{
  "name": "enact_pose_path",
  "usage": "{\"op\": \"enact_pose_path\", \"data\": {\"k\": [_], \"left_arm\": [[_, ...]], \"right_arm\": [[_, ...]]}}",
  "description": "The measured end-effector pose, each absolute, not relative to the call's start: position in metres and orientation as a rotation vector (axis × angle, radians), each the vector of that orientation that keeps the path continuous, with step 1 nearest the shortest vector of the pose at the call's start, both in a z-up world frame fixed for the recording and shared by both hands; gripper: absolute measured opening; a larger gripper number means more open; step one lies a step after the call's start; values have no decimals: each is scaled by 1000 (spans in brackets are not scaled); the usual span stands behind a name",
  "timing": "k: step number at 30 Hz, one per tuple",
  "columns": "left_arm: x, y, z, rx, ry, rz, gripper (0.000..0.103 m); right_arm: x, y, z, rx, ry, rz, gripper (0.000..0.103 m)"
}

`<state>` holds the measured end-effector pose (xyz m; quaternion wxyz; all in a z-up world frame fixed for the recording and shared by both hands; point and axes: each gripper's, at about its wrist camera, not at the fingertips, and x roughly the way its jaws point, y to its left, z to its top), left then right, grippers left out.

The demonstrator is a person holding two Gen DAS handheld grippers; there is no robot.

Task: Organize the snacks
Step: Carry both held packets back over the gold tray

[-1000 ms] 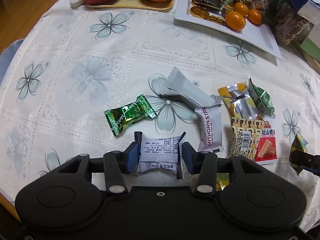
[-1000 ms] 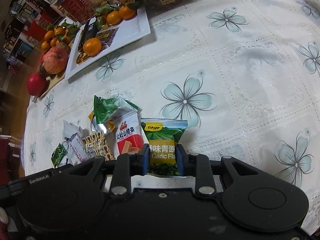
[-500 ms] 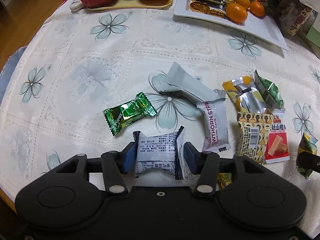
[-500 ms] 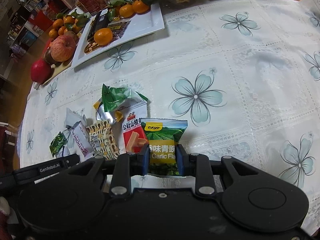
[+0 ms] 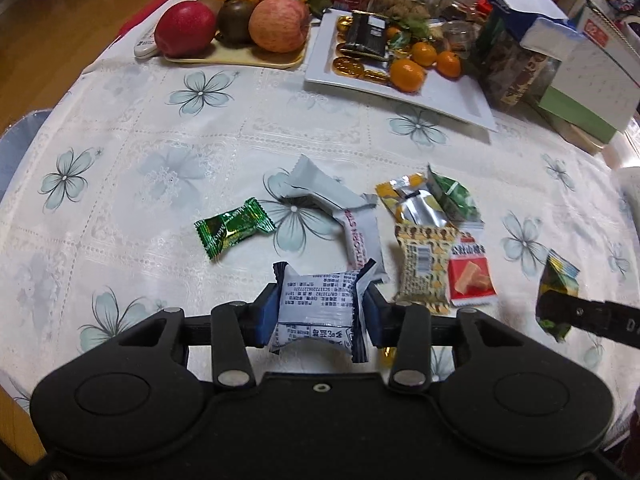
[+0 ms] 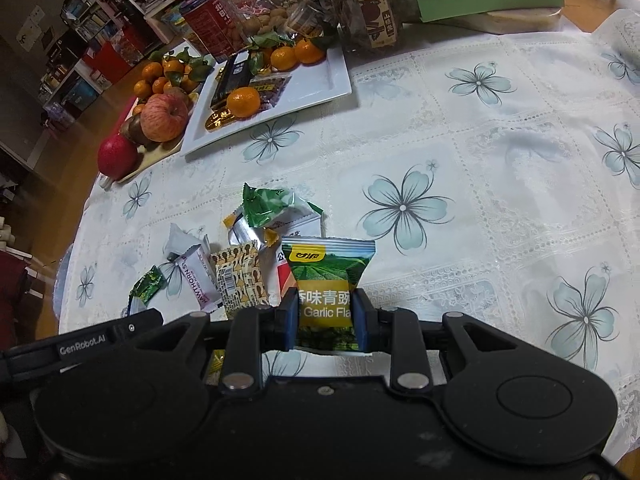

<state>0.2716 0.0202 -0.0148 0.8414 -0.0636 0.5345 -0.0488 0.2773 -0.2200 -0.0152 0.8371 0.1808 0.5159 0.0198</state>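
Left wrist view: my left gripper has just narrowed its jaws, pinching a white printed plastic snack packet between them. My right gripper clamps a green-yellow foil pea packet, jaws fully closed.

- Tablecloth: white lace grid w/ pale blue-grey flowers.
- Candy: shiny green foil, gold print.
- Held packet: silver-white, black text, dark navy ends.
- Pea packet: green field print, yellow band & logo.
- Hawthorn strip: white, pink lettering.
- Patterned packet: cream/yellow w/ brown motifs, barcode.
- Red packet: red, white top.
- Plate: white; mandarins orange.
- Apples: deep red, pinkish-orange.
- Gripper pads: blue; bodies black.
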Motion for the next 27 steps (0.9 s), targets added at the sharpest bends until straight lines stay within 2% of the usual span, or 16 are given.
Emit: {"op": "enact_pose_path", "data": {"k": [11, 16, 27], "left_arm": [[181, 19, -3, -117, 1056, -164, 51], [146, 18, -3, -103, 1027, -155, 51], [91, 10, -18, -109, 1085, -173, 51]], "right_arm": [[175, -215, -4, 319, 917, 24, 29], [131, -215, -6, 364, 892, 13, 29], [52, -197, -19, 423, 897, 5, 29]]}}
